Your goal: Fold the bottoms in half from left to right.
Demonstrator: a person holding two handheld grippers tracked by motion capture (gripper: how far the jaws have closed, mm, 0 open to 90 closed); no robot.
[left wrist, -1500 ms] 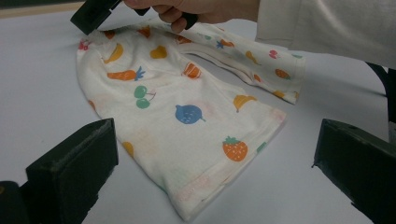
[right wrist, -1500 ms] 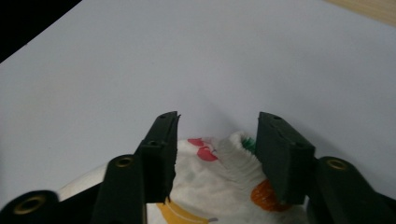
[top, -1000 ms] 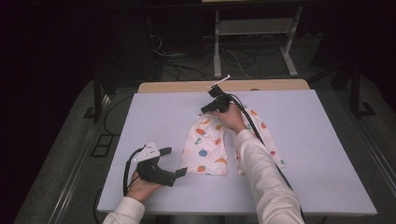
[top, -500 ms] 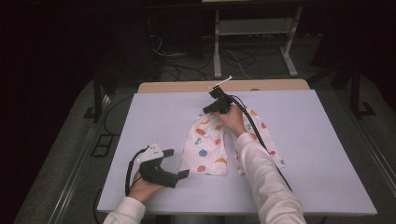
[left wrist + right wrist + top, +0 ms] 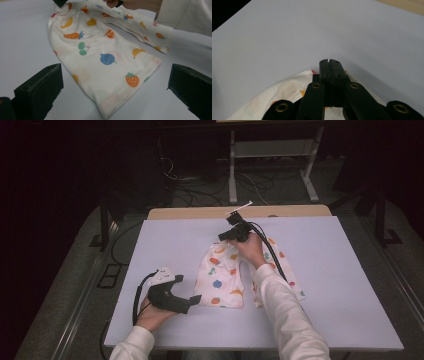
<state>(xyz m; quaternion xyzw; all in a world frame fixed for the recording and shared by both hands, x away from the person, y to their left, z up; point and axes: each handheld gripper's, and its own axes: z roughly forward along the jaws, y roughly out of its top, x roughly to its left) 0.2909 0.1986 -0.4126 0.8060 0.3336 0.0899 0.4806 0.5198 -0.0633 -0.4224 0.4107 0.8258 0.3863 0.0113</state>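
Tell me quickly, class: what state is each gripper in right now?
Left gripper: open, holding nothing, at the near edge of the fruit-print garment.
Right gripper: closed on the garment's far end.

A small white garment (image 5: 222, 280) printed with coloured fruit lies on the pale desk (image 5: 340, 270), near its middle. It looks like a pair of child's trousers: two flat legs run toward the person's side, the left one (image 5: 105, 65) spread smooth with its hem nearest the edge, the other (image 5: 280, 275) angled out to the right. Bananas, a carrot, cherries and a strawberry show on the cloth. Its far end is bunched and lifted off the desk, pinched by the closed right hand-held gripper (image 5: 331, 65).
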